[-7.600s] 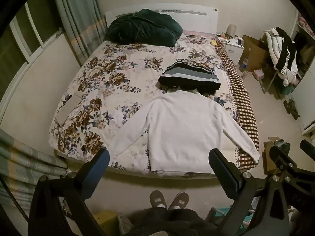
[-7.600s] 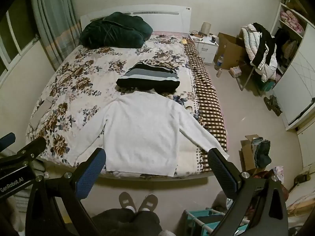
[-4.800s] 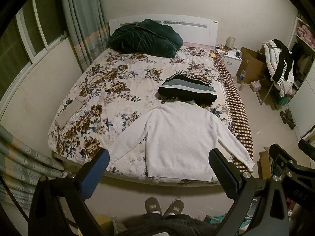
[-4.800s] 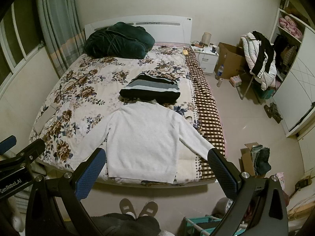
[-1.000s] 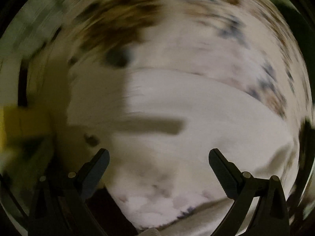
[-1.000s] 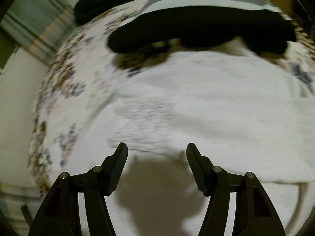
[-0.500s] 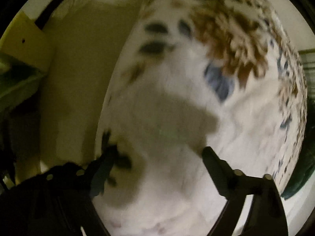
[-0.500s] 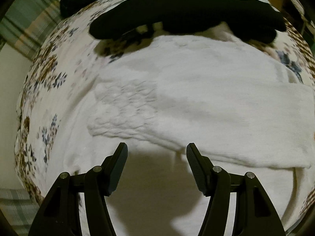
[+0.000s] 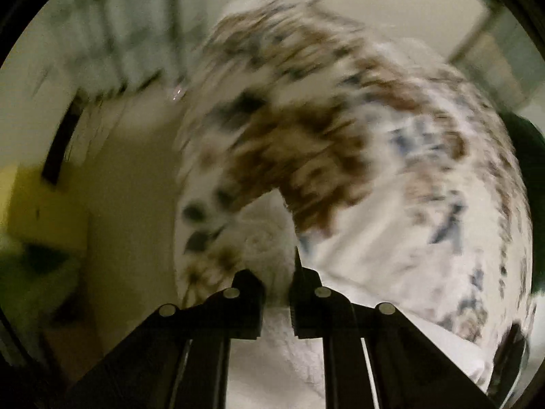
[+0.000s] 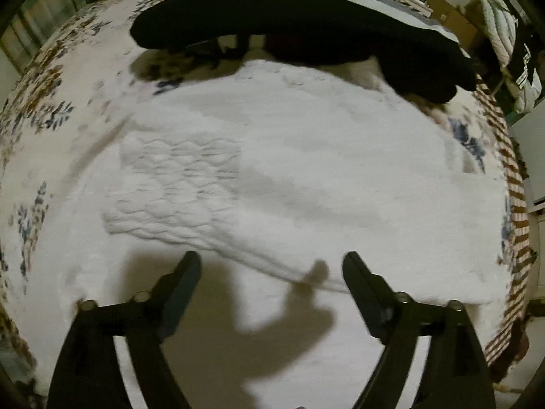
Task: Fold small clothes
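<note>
A white knit sweater lies flat on the floral bed cover. One sleeve is folded across its body, with the patterned cuff to the left. My right gripper hovers just above the sweater, pointing down. Its jaws are opening and nothing is between them. In the blurred left wrist view, my left gripper is shut on a white knit sleeve end at the bed's edge.
A folded black striped garment lies just beyond the sweater's collar. A brown checked blanket runs along the bed's right side. A chair piled with clothes stands beyond it. Bare floor and a yellow box lie left of the bed.
My left gripper has closed from wide open onto the sleeve end, and its view has swung along the bed edge. The right jaws have spread wider over the folded sleeve.
</note>
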Demonstrator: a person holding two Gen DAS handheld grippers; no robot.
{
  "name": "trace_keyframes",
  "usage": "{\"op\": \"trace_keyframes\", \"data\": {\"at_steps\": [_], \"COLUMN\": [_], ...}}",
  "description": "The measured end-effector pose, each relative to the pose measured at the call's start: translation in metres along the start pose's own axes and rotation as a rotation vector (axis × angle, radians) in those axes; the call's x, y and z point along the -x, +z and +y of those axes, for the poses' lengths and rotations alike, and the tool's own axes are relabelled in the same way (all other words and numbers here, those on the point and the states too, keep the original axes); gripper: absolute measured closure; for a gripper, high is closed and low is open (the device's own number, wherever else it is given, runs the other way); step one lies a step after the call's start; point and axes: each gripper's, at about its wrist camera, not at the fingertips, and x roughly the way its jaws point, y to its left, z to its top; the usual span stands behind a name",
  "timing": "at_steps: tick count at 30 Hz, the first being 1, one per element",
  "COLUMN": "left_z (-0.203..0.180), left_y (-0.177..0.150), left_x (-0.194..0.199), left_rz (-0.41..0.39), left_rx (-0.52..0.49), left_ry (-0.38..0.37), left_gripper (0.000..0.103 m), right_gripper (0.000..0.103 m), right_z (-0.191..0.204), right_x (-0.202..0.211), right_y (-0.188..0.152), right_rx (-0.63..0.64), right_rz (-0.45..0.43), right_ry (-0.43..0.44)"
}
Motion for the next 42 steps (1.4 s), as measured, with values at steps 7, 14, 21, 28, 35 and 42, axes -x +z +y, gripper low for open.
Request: {"op": "trace_keyframes", "data": {"at_steps": [7,14,21,28,35,42], "left_z": [-0.115,-0.252,-0.376,-0.435,-0.430,-0.391], "left_y": [-0.005,-0.046,-0.204,-0.421,-0.491,-0.384], "left_x": [0.094,0.179,0.225,0.200,0.173,0.151], "left_rz": [-0.191,-0.326,-0.186,0.048,0.193,0.117], "left_rx": [-0.319,-0.572,-0.865,-1.234,-1.343,-1.192], "left_ry": [-0.162,-0.402,-0.672,-0.703,-0.594,-0.451], "left_gripper": [0.094,0.094,0.094,0.094,0.078,0.007], "right_gripper": [0.010,0.010,0.010,0.010,0.010,0.010], "right_z": [-0.035,-0.125,-0.236,-0.324,-0.365,-0.349], "right_x": [0.007,0.014,0.018,0.007,0.003,0.027], "right_y": [0.004,-0.007,-0.015,-0.048,-0.066,-0.042], "right_rx": [-0.027,-0.176,-0.355,-0.500,-0.547,-0.548], "right_rz": [0.006,0.011,0.007,0.037,0.051,0.024], "right_ry": [0.054,0.088,0.076,0.055,0.100,0.306]}}
